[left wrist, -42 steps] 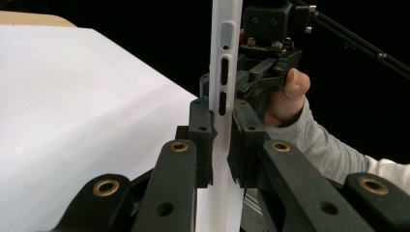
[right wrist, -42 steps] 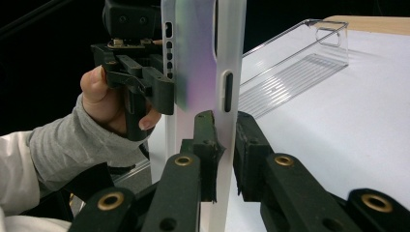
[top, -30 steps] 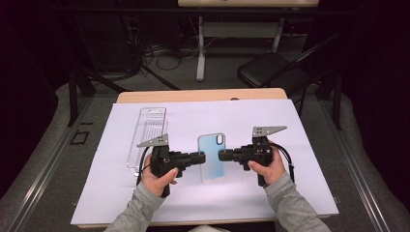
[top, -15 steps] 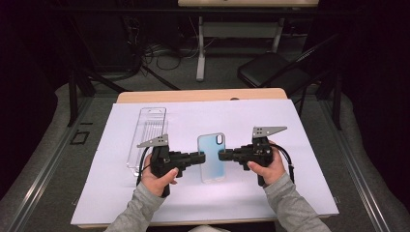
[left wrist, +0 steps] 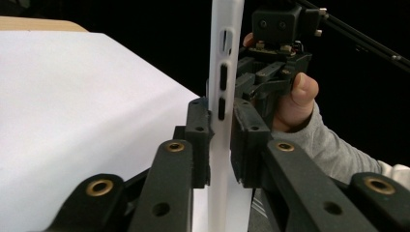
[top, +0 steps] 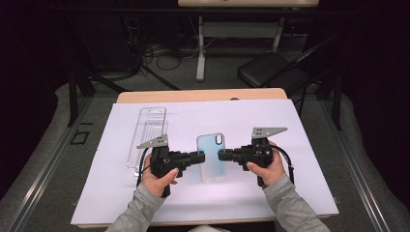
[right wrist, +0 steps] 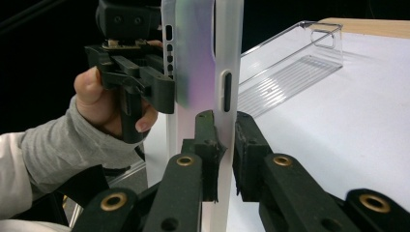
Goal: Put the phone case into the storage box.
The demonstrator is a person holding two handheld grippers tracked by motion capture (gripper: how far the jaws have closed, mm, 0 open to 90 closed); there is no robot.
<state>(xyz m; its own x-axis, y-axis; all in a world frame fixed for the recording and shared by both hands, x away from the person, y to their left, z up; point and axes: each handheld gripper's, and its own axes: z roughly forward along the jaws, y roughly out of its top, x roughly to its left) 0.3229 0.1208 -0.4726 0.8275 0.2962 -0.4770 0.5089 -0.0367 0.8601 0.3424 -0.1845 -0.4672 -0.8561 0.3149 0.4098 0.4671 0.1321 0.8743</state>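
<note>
Phone case (top: 211,157), translucent blue, mid-worktop (top: 309,145), pinched at its left edge by the left tongs (top: 200,157), whose jaws have just been easing apart, and at its right edge by the right tongs (top: 222,155) (underside hidden). Clear tray (top: 147,137) lies far-left; free room right.

A lab-like recording room: a wooden table (top: 198,95) covered by a white sheet (top: 309,159) stands on grey floor, ringed by dark curtains. Beyond its far edge lie loose cables (top: 164,53), a white desk frame (top: 200,48) and a black folding chair (top: 270,72).
</note>
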